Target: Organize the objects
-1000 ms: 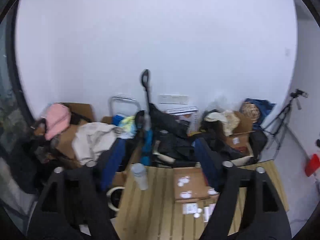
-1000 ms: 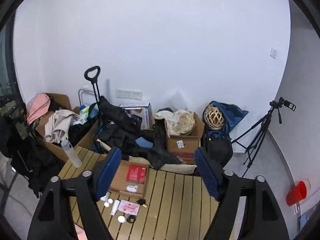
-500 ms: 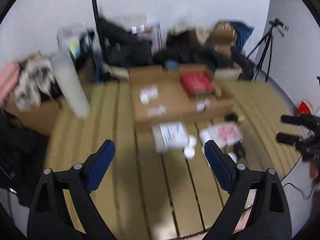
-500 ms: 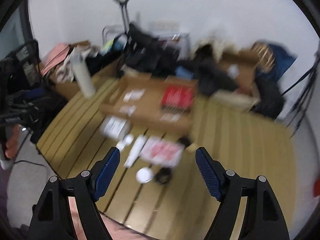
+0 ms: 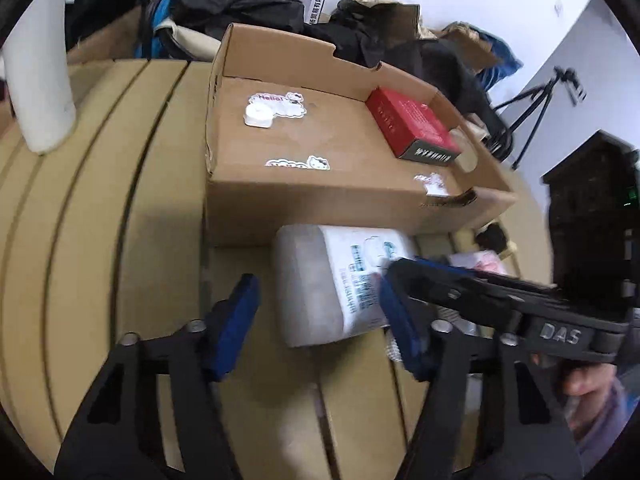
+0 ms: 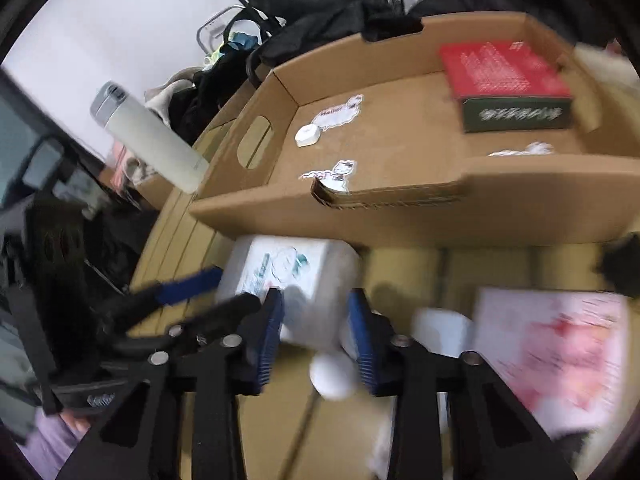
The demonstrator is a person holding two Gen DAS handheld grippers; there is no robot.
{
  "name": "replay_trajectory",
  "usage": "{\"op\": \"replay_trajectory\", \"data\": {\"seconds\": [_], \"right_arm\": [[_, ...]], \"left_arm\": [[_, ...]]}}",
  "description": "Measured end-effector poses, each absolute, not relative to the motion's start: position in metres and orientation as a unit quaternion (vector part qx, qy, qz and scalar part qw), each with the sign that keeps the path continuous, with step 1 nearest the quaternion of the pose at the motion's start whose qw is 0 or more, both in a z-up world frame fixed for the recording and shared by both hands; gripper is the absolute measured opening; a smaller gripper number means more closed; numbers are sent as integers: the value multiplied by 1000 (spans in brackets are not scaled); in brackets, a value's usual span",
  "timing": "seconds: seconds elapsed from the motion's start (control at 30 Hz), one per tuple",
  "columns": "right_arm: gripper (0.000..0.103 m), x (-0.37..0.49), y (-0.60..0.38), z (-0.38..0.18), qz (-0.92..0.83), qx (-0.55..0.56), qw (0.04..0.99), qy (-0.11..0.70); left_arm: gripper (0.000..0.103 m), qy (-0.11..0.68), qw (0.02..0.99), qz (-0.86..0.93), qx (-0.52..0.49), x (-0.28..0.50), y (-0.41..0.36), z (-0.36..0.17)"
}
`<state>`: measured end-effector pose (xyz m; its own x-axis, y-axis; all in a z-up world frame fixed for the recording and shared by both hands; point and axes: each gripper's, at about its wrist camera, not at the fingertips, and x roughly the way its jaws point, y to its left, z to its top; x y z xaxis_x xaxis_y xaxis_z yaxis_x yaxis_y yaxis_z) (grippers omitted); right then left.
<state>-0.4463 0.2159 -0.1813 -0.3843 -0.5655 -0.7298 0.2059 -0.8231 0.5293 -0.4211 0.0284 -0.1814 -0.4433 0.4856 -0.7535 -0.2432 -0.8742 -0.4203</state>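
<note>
A white soft packet with green print (image 5: pixel 320 288) lies on the slatted wooden table (image 5: pixel 100 240), just in front of a shallow cardboard tray (image 5: pixel 320 200). My left gripper (image 5: pixel 318 326) straddles the packet's near end with its jaws closing; a gap shows beside the left pad. My right gripper (image 6: pixel 316 340) is closing around the other end of the packet (image 6: pixel 288 264), above a small white round cap (image 6: pixel 332 376); blur hides any contact. One of the right gripper's fingers (image 5: pixel 460 292) reaches in over the packet. The tray (image 6: pixel 400 216) holds a red box (image 5: pixel 408 124), stickers and a small white disc (image 5: pixel 259 114).
A tall white bottle (image 5: pixel 40 80) stands on the table left of the tray. A pink printed packet (image 6: pixel 552 356) lies to the right of my right gripper. Dark clothes and boxes (image 5: pixel 240 4) pile up behind the tray, and a tripod (image 5: pixel 532 104) stands at the far right.
Both grippers have dropped steeply from facing the wall to just above the table, closing in on the white packet from either end. Both pairs of jaws have narrowed.
</note>
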Motion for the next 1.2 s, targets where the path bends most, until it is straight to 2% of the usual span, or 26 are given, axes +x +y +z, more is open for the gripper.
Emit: {"op": "replay_trajectory", "data": {"seconds": [0.03, 0.17, 0.3, 0.53, 0.7, 0.77, 0.87, 1.03, 1.2], "right_arm": [[34, -448, 215, -182, -814, 500, 235, -182], [30, -444, 212, -177, -812, 505, 237, -175], [28, -417, 212, -147, -824, 487, 240, -163], [28, -292, 229, -84, -846, 444, 249, -157], [28, -191, 240, -60, -873, 409, 225, -144], [28, -163, 236, -56, -883, 408, 204, -109], [28, -140, 237, -59, -886, 408, 193, -104], [28, -134, 246, -70, -877, 422, 189, -132], [28, -144, 249, -52, -884, 403, 192, -141]], "left_arm": [[45, -133, 223, 838, -479, -421, 29, -181], [44, -113, 207, 847, -477, -409, 37, -171], [43, -136, 215, 852, -457, -368, 36, -141], [43, -110, 239, 874, -409, -220, 55, -76], [43, -143, 276, 873, -375, -140, 56, -55], [43, -125, 285, 875, -372, -128, 60, -52], [43, -115, 289, 875, -372, -121, 65, -52], [43, -116, 287, 877, -367, -119, 67, -50], [43, -105, 283, 886, -353, -141, 70, -30]]}}
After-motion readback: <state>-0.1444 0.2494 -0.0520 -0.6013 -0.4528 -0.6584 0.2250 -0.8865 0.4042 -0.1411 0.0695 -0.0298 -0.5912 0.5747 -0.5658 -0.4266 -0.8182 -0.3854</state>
